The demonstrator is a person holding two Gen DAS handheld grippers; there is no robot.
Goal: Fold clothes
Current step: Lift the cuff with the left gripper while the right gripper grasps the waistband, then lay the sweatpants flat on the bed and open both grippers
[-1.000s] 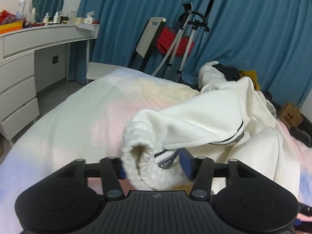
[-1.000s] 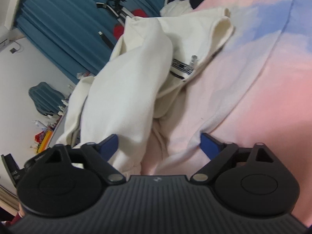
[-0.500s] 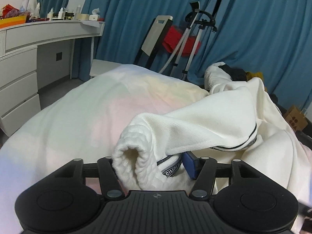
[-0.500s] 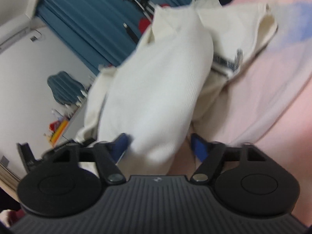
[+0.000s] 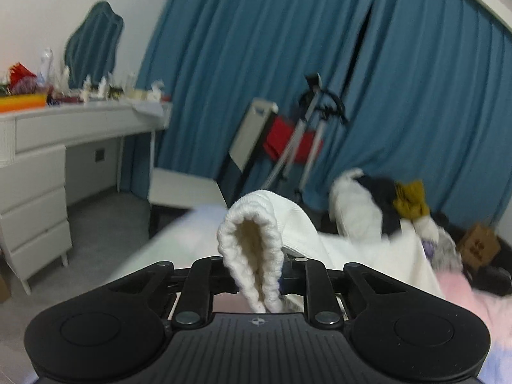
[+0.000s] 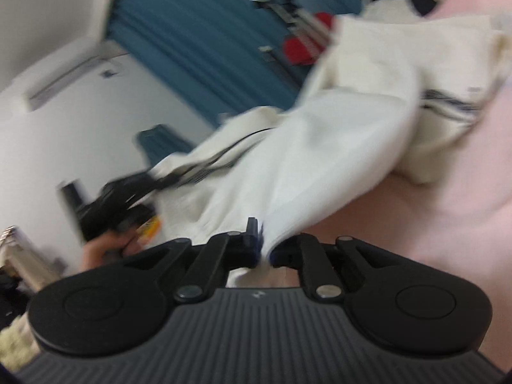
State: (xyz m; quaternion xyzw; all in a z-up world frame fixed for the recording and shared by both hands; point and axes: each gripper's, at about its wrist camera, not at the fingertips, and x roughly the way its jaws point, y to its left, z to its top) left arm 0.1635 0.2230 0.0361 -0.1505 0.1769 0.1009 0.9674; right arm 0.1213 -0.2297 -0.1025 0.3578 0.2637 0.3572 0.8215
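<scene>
Seen left to right from the bed (image 5: 464, 291), the white sweatshirt (image 6: 320, 147) hangs between both grippers, with its far part bunched on the pink cover.

The left gripper (image 5: 256, 283) has the ribbed cuff (image 5: 252, 256) between its fingers, which are closing and already squeeze the knit narrow. The cuff stands up as a loop above them, on the near side of the bed, with the sleeve trailing off to the right. A good grip here takes both layers of the rib, not just the front lip; the thick knit probably compresses and could creep out under a pull.

The right gripper (image 6: 264, 252) is fully closed on a pinched edge of the plain cloth, over the pink cover. That bite looks thin, so I would judge it the weaker hold.

The step in hand seems to be raising the sweatshirt off the bed to spread it. It goes best if both hands rise evenly and draw apart until the cloth hangs flat, without jerking. The pile of other clothes (image 5: 384, 204) at the bed's far end lies close by, so the hanging part should stay clear of it.
</scene>
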